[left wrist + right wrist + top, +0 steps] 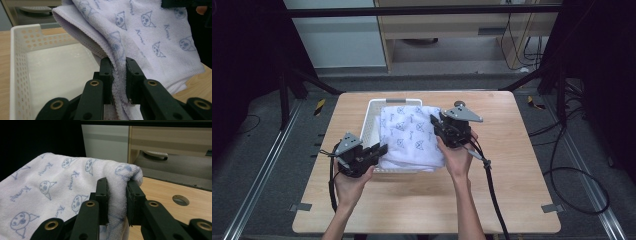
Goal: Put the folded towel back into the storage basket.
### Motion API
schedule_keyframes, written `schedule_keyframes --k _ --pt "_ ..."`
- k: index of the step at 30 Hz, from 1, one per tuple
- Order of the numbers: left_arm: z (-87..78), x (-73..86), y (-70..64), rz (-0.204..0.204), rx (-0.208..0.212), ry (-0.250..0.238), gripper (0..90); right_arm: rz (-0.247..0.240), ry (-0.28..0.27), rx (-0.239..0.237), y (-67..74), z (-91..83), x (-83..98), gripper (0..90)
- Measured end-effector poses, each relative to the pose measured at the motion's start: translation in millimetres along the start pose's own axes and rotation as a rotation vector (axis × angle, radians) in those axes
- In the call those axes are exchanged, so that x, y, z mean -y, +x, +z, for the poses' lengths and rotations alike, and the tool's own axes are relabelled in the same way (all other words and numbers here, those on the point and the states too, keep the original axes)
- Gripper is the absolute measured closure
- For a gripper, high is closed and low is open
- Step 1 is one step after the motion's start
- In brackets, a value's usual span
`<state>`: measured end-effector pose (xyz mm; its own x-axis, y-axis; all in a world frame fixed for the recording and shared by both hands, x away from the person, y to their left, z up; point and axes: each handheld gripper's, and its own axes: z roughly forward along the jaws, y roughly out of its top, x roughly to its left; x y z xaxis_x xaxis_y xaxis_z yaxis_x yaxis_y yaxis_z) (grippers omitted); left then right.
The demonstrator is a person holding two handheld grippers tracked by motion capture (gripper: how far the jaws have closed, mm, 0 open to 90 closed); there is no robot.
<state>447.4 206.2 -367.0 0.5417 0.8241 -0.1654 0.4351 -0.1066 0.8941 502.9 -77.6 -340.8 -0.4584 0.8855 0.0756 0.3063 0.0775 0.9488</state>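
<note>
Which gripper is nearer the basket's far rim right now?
Right. The right gripper holds the towel over the basket's right side, closer to the far rim. The left gripper grips the towel at the near left corner.

On my table [512, 200] I count one white perforated basket [371, 120] and one folded white towel [412, 137] with a blue print. I hold two grippers: my left gripper [382, 148] and my right gripper [434, 122], each carrying two black jaws and one trailing cable; both of my hands appear
</note>
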Motion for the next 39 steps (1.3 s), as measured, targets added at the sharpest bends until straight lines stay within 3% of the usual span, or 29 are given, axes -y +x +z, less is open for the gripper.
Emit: schedule_keyframes --k 10,20,39 --pt "1.3 -0.2 19.1 -0.029 -0.037 -0.003 77.2 -0.02 0.011 -0.018 8.7 23.6 -8.0 74.9" --pt "-0.3 -1.7 41.2 -0.067 -0.071 -0.017 77.2 -0.004 -0.001 -0.051 16.8 42.8 -12.0 75.0" --pt "4.4 5.0 63.7 -0.102 -0.126 -0.008 77.2 -0.03 0.009 -0.07 30.2 79.0 -9.5 75.0"
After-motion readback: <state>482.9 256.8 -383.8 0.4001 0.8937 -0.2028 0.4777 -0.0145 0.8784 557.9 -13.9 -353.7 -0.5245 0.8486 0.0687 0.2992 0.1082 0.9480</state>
